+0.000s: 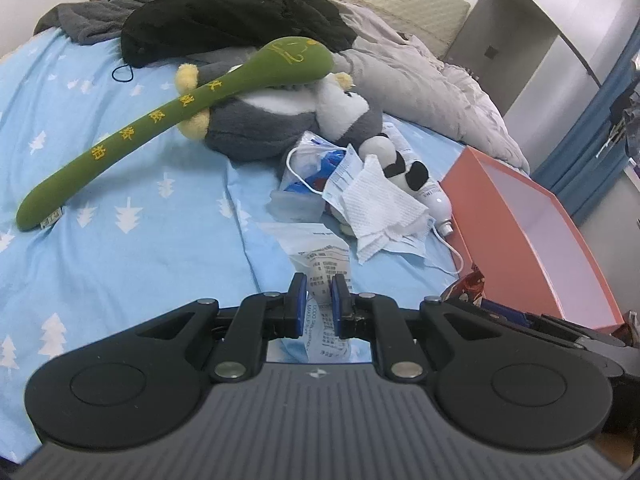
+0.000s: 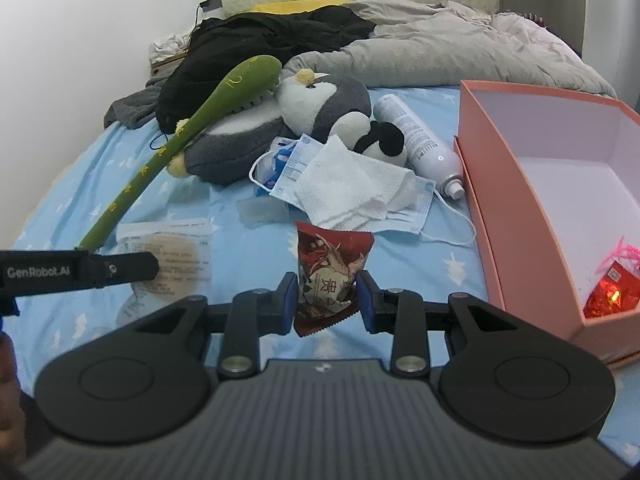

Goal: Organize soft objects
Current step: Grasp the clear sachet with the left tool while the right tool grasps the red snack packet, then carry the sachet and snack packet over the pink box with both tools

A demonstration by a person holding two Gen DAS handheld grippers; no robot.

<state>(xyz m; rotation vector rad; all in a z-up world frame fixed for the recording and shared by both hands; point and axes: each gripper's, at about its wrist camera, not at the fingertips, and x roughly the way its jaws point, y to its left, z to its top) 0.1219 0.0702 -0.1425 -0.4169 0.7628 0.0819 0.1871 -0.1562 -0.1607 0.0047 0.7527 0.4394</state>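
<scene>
On the blue bedsheet [image 2: 72, 312] with its white tree print there are two hand-held grippers at work, each with something in it. The left gripper [image 1: 319, 294] has its blue pads drawn nearly together on one clear plastic packet [image 1: 326, 268] printed with small text, which hangs over the sheet. The right gripper [image 2: 327, 294] stands partly open, its pads pressed on either side of one red snack wrapper [image 2: 330, 276]. Just to the right of it sits one pink box [image 2: 516, 184] with a white inside, and in its near corner lies a shiny red packet [image 2: 608, 296] beside some pink shreds, though I can't quite make out what those are. Farther up the bed I count two plush toys: a grey and white penguin [image 2: 320, 108] and a small panda [image 2: 376, 136] touching it. One long green plush stick [image 1: 160, 124] with yellow characters leans across the penguin. In front of them lie one blue face mask [image 2: 412, 212] under one white tissue [image 2: 352, 184], and one white spray bottle [image 2: 420, 144] lies between the panda and the box. A black garment [image 1: 224, 12] and a grey duvet [image 2: 440, 48] are heaped behind.
</scene>
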